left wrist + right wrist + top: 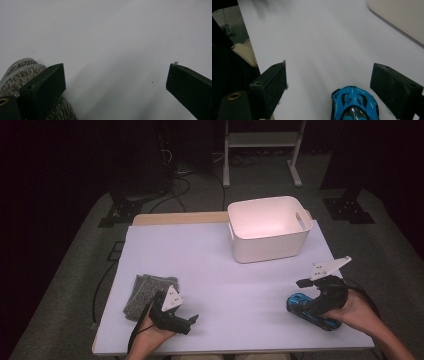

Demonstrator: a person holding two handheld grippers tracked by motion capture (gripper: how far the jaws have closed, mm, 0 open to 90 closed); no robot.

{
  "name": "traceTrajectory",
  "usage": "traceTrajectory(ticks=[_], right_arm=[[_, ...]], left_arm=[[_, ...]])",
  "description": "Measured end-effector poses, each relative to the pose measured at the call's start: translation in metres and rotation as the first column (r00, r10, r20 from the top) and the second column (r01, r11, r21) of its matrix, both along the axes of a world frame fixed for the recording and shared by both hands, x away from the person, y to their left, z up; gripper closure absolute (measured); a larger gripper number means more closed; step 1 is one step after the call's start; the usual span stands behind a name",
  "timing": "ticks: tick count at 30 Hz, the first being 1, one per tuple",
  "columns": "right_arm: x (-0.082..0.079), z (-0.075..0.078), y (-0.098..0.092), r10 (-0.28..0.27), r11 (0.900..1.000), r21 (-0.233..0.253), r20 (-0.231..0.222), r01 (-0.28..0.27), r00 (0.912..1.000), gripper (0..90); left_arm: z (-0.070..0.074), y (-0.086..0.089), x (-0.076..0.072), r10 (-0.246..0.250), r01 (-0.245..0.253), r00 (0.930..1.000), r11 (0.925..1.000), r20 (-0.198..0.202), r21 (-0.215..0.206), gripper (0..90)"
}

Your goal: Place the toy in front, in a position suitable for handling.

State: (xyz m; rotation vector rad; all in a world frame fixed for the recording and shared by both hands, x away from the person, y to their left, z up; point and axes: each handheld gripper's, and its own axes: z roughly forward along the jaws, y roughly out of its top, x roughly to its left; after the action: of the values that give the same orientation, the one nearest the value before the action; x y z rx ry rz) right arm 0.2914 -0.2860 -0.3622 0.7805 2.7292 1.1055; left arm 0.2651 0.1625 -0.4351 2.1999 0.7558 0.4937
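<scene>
High view: a white table (pixel 220 270) fills the centre of the frame. A white bin (pixel 267 227) with a cut-out handle stands in the upper right of the tabletop. A grey knitted cloth (pixel 142 292) lies folded at the lower left, and a blue toy car (pixel 306 307) lies at the lower right.

The left gripper (pixel 192 320) sits at the lower left, held by a hand entering from the bottom edge, its jaws pointing toward the right of the frame. It lies just beside the cloth, at the cloth's lower right corner. The right gripper (pixel 301 283) sits at the lower right, directly over the car, with its grey plate tilted up toward the bin.

Left gripper view: the left gripper (pixel 115 80) is released, jaws wide apart with bare table between them. The cloth (pixel 20 68) shows at the lower left of the frame, behind and under the left-hand jaw; whether the jaw touches it, I cannot tell.

Right gripper view: the right gripper (pixel 328 80) is released, jaws spread. The nose of the car (pixel 354 102) shows at the bottom centre, between the jaws and nearer the right-hand one, touching neither. The bin (pixel 402 17) wall crosses the upper right corner.
</scene>
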Motion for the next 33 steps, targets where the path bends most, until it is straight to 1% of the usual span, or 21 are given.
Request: traceTrajectory(ticks=[1,5,15,18,20,23,27,29,33], right_arm=[[0.0,-0.003,-0.006,-0.015,1.0,-0.003,-0.012,0.015,0.9998,12.6],[0.001,-0.011,-0.016,-0.035,0.999,-0.012,-0.026,0.035,0.9991,12.6],[0.001,-0.028,-0.033,-0.075,0.996,-0.06,-0.056,0.071,0.9957,12.6],[0.0,-0.031,-0.036,-0.081,0.995,-0.069,-0.062,0.077,0.9948,12.6],[0.0,-0.036,-0.04,-0.091,0.992,-0.09,-0.07,0.084,0.9934,12.6],[0.0,-0.041,-0.044,-0.101,0.99,-0.103,-0.081,0.093,0.9916,12.6],[0.0,-0.047,-0.047,-0.114,0.987,-0.121,-0.093,0.102,0.9891,12.6],[0.0,-0.05,-0.048,-0.114,0.986,-0.134,-0.097,0.101,0.9887,12.6],[0.001,-0.053,-0.05,-0.116,0.985,-0.142,-0.103,0.101,0.9879,12.6]], left_arm=[[0.0,0.0,0.0,0.001,-0.001,1.0,1.0,0.0,0.001,1.9],[0.0,0.001,0.0,0.002,-0.002,1.0,1.0,0.0,0.002,1.9],[0.0,0.001,0.0,0.001,-0.001,1.0,1.0,-0.003,0.002,1.9],[0.0,0.001,0.0,-0.002,0.002,1.0,1.0,-0.004,0.008,1.9],[0.0,0.001,0.0,-0.003,0.003,1.0,1.0,-0.004,0.008,1.9],[0.0,0.001,0.0,-0.002,0.002,1.0,1.0,-0.005,0.002,1.9],[-0.001,0.001,0.0,-0.004,0.004,1.0,1.0,-0.006,0.008,1.9],[-0.001,0.001,0.0,-0.004,0.004,1.0,1.0,-0.006,0.007,1.9],[-0.001,0.001,0.0,-0.001,0.001,1.0,1.0,-0.008,0.002,1.9]])
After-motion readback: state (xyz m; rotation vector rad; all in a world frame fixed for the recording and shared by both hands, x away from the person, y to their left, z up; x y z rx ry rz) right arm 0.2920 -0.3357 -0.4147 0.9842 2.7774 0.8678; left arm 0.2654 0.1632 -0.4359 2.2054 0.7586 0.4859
